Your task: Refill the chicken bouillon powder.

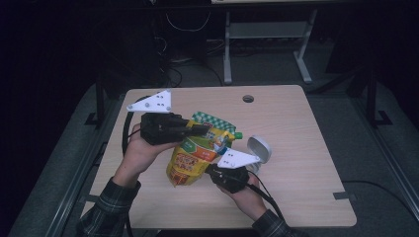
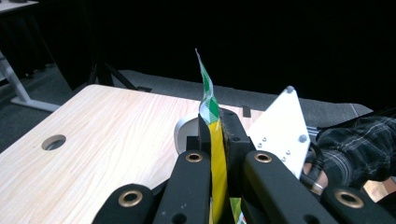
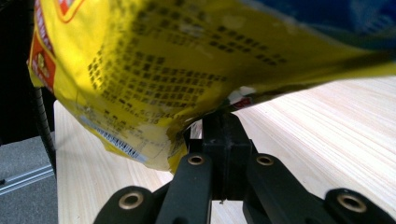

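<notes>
Pouch (image 1: 197, 150): yellow, with a green-checked top edge and a green cap at one side; held up off the tabletop (image 1: 306, 148) between both tongs, tilted, lower end toward the person.
Pouch position: over the middle of the tabletop, just left of a white round object (image 1: 261, 148).
Left tongs (image 1: 200, 129): closed on the upper part of the pouch; in the left gripper view the yellow film and the checked edge (image 2: 208, 100) stand pinched between the two black jaws.
Right tongs (image 1: 222, 170): closed on the pouch's lower side edge; in the right gripper view the jaws meet on the crumpled yellow rim (image 3: 187, 126), printed film spreading above them.
Left hand (image 1: 138, 153): under the left tongs, plaid sleeve at the near-left edge of the tabletop.
Right hand (image 1: 247, 195): behind the right tongs, at the near edge, plaid sleeve below it.
White round object: lies on the tabletop, touching or just behind the right tongs' plate; contact cannot be told.
Tabletop: light wood, round hole (image 1: 248, 98) near the far edge, well apart from the pouch.
Cables: trail from both tongs toward the person.
</notes>
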A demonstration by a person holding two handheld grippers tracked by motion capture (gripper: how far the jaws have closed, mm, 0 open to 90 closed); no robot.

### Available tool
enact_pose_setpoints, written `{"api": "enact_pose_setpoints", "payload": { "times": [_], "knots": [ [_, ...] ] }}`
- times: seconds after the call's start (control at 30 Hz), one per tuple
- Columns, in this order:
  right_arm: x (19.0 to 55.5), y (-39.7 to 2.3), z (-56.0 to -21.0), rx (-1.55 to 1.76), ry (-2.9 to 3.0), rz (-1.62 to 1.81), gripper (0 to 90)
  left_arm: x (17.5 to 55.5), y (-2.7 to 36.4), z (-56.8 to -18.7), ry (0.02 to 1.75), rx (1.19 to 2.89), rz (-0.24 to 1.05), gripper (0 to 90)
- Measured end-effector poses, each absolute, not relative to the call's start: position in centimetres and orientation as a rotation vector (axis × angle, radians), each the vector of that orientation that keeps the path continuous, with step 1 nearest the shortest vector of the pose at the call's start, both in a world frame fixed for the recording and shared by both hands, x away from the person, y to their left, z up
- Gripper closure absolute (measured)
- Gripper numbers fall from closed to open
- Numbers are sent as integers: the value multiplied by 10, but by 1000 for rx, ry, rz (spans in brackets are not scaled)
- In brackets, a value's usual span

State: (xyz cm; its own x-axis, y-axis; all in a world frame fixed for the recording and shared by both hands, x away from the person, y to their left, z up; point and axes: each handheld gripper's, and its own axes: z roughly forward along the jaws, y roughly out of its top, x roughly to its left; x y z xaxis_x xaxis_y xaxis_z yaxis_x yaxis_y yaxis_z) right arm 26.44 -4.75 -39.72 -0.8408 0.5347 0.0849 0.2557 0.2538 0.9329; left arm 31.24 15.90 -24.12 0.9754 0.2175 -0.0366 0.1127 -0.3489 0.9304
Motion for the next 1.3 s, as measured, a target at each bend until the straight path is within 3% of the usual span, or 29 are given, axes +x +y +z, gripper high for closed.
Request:
{"api": "enact_pose_setpoints", "payload": {
  "times": [1.3],
  "knots": [
    [257, -44, -411, 608, 2324, 1686, 900, 340, 112, -262, 311, 2072, 60, 900]
  ]
}}
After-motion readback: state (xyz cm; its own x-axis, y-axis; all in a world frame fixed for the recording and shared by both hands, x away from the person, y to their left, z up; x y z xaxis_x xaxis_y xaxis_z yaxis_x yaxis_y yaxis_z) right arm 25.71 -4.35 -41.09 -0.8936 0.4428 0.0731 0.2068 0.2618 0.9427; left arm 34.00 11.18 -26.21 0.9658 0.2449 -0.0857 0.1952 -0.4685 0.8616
